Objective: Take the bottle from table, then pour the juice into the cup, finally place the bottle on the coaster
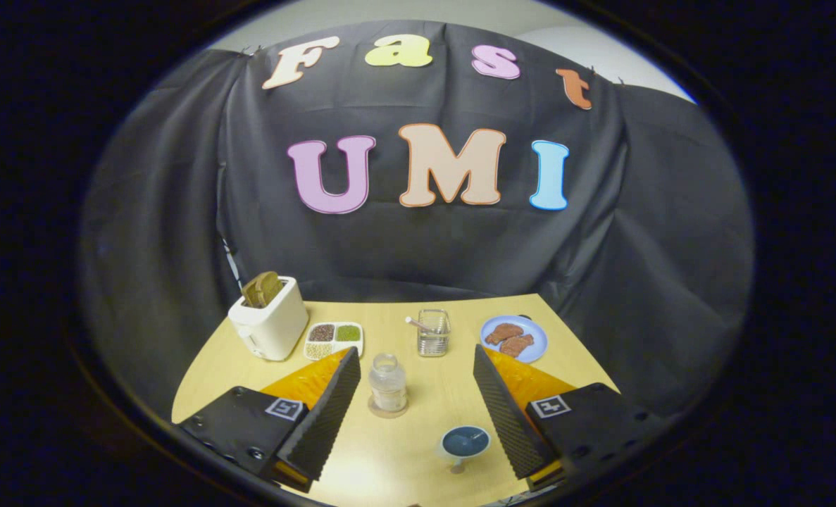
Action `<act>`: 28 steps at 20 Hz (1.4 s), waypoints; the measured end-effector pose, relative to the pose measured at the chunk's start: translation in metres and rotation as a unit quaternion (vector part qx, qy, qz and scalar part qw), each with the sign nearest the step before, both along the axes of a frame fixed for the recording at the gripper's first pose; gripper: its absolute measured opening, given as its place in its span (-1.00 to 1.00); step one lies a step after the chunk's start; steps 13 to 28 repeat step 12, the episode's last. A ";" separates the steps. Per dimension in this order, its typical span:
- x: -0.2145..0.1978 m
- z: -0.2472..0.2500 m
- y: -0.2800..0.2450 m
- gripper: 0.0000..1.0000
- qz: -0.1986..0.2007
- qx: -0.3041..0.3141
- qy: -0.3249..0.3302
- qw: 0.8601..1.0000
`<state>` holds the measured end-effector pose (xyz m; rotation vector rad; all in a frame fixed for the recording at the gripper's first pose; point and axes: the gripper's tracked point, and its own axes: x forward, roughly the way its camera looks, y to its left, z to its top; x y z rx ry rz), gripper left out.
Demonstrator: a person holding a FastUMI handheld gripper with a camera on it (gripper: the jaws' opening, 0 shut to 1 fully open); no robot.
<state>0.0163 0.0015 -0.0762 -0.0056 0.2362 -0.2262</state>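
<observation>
Bottle (387, 384) sits on its coaster (388, 409) between the fingers, touching neither; gripper (415, 366) gapes wide, holding nothing, cup (465, 442) nearer the right finger.

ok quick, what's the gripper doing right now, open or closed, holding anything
Gripper: open and holding nothing; its fingers stand wide apart, with the bottle on its coaster between them, touched by neither.
</observation>
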 end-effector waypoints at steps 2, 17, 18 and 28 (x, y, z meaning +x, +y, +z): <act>-0.005 0.004 -0.004 1.00 0.001 0.003 -0.007 1.000; -0.025 0.016 -0.002 1.00 0.014 0.012 -0.018 1.000; -0.025 0.016 -0.002 1.00 0.014 0.012 -0.018 1.000; -0.025 0.016 -0.002 1.00 0.014 0.012 -0.018 1.000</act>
